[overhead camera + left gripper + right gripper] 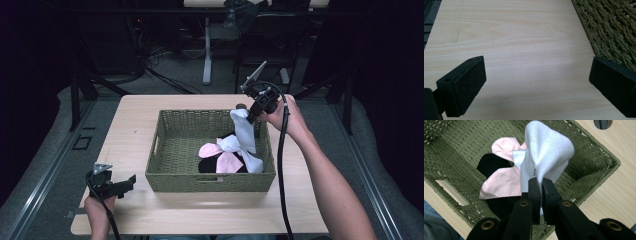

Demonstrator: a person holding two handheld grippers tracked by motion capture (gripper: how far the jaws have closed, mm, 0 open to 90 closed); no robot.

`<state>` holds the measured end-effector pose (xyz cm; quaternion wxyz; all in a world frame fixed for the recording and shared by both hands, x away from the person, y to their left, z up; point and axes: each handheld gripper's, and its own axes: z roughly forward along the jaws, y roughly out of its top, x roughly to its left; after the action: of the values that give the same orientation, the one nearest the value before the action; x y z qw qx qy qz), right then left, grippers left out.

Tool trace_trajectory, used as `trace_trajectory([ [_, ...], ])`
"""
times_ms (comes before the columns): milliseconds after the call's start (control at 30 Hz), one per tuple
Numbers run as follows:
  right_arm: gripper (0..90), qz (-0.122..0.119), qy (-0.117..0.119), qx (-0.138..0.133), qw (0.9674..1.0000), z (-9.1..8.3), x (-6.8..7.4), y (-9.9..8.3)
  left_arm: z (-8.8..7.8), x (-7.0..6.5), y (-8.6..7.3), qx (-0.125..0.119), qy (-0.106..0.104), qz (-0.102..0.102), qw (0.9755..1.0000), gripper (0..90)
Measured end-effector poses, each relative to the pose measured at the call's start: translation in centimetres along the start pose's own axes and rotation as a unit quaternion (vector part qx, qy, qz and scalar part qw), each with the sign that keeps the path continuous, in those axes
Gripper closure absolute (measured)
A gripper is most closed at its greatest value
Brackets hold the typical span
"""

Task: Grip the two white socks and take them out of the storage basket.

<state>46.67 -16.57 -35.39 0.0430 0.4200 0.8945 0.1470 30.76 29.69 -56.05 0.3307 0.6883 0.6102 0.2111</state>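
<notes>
A light wooden desk point(140, 210) stands on a grey floor point(50, 165). Beyond its far edge the white leg of another table point(207, 50) rises among dark cables point(160, 75). A round hole point(602, 123) pierces the desk's far right part.

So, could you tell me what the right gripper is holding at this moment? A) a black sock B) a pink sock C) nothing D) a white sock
D: the right gripper has its jaws shut on a white sock, lifted above the basket where the pink socks and black socks lie.
</notes>
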Motion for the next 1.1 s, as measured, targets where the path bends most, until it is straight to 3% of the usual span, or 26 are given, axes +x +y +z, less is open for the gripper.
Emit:
trace_trajectory([
  [700,86.6,0.000,-0.009,-0.021,0.9997,-3.3,-0.4,0.5,0.0,0.0,0.0,0.000,0.000,-0.001,1.0000,1.1],
  [1100,86.6,0.014,-0.028,-0.032,0.9990,-5.9,-1.8,-0.6,0.0,0.0,0.0,0.001,-0.001,-0.001,1.0000,1.1],
])
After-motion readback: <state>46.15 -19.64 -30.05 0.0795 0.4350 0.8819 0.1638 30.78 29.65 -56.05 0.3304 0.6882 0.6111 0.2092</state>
